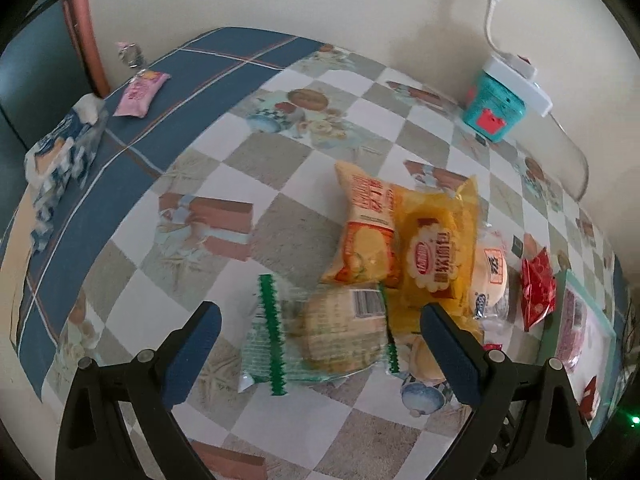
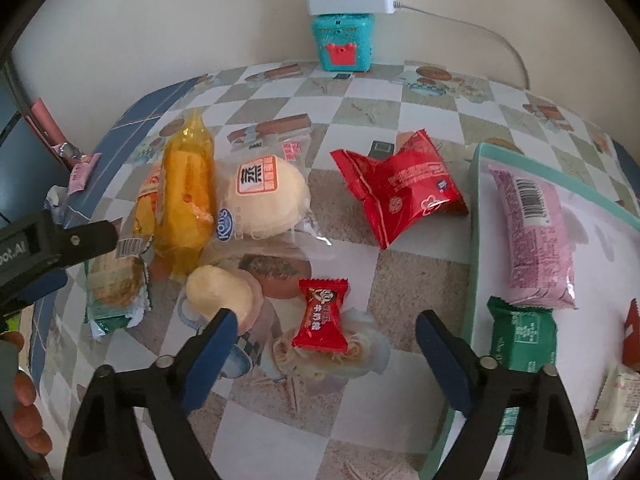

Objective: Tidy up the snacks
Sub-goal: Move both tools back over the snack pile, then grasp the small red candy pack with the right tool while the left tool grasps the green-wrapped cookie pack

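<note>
My left gripper (image 1: 320, 320) is open, its jaws on either side of a clear green-edged cake packet (image 1: 320, 332) on the checked tablecloth. Behind it lie an orange packet (image 1: 366, 236), a yellow bread packet (image 1: 434, 252), a pale bun (image 1: 490, 276) and a red packet (image 1: 538, 288). My right gripper (image 2: 324, 328) is open, just above a small red candy (image 2: 322, 314). Around it lie a round pale cake (image 2: 218, 294), the bun (image 2: 266, 196), the yellow packet (image 2: 188, 196) and the red packet (image 2: 404, 188). A teal-rimmed tray (image 2: 478, 208) at right holds a pink packet (image 2: 532, 232) and a green one (image 2: 522, 334).
A teal box (image 2: 344, 42) with a white power strip (image 2: 350, 2) on top stands at the wall. A pink packet (image 1: 140, 92) and a blue-white bag (image 1: 60, 160) lie on the far left blue border. The left gripper's body (image 2: 52, 240) shows in the right view.
</note>
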{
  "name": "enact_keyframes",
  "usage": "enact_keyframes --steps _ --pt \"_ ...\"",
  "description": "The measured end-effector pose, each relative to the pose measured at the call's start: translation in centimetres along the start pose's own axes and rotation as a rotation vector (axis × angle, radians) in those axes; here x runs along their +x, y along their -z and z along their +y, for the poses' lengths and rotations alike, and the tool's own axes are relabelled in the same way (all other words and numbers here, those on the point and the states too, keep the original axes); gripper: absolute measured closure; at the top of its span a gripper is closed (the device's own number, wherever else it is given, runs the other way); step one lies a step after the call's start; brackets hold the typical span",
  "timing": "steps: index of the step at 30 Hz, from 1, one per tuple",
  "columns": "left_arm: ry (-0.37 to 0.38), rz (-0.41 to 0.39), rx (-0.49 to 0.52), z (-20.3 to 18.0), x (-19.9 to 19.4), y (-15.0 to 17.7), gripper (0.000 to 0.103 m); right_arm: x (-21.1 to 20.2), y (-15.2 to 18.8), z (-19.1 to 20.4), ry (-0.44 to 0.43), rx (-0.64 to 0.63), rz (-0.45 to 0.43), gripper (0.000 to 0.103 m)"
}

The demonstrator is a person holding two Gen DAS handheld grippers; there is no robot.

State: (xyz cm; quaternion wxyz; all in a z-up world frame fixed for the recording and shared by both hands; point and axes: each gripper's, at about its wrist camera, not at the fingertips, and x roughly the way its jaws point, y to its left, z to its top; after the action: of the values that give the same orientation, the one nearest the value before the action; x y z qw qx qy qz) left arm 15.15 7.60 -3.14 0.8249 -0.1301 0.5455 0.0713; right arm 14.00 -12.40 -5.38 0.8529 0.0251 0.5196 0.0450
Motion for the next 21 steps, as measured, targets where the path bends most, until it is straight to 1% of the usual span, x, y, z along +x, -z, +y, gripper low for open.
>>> enact_keyframes --steps 2,5,8,9,10,12,13,15,17,18,21 --pt "-0.005 0.013 0.012 -0.5 0.6 0.2 0.004 0.2 0.1 0.1 -0.003 -0.008 0.001 0.015" --pt "-0.032 0.029 0.027 -0.8 1.5 0.4 0.004 0.5 0.3 0.3 0.01 -0.022 0.005 0.021" --pt "-0.057 0.037 0.043 -1.0 2.1 0.6 0.006 1.1 0.5 0.2 0.014 -0.016 0.02 0.023" --pt "-0.06 0.037 0.045 -1.1 2.2 0.7 0.008 1.2 0.5 0.3 0.016 -0.019 0.021 0.027" --pt "-0.066 0.041 0.046 -1.1 2.5 0.7 0.014 1.2 0.5 0.3 0.02 -0.021 0.02 0.029" --pt "-0.082 0.046 0.047 -1.1 2.7 0.8 0.016 1.2 0.5 0.4 0.033 -0.03 0.013 0.037" --pt "-0.081 0.045 0.045 -1.0 2.6 0.8 0.016 1.2 0.5 0.4 0.035 -0.031 0.012 0.039" --pt "-0.078 0.041 0.036 -0.9 2.4 0.7 0.018 1.1 0.4 0.3 0.039 -0.027 0.008 0.049" --pt "-0.088 0.03 0.035 -0.8 2.1 0.6 0.027 1.0 0.4 0.2 0.04 -0.026 0.007 0.053" --pt "-0.092 0.026 0.035 -0.9 2.0 0.5 0.028 1.0 0.4 0.2 0.036 -0.026 0.006 0.058" --pt "-0.092 0.024 0.028 -0.7 1.8 0.4 0.031 1.0 0.4 0.3 0.039 -0.034 0.008 0.067"
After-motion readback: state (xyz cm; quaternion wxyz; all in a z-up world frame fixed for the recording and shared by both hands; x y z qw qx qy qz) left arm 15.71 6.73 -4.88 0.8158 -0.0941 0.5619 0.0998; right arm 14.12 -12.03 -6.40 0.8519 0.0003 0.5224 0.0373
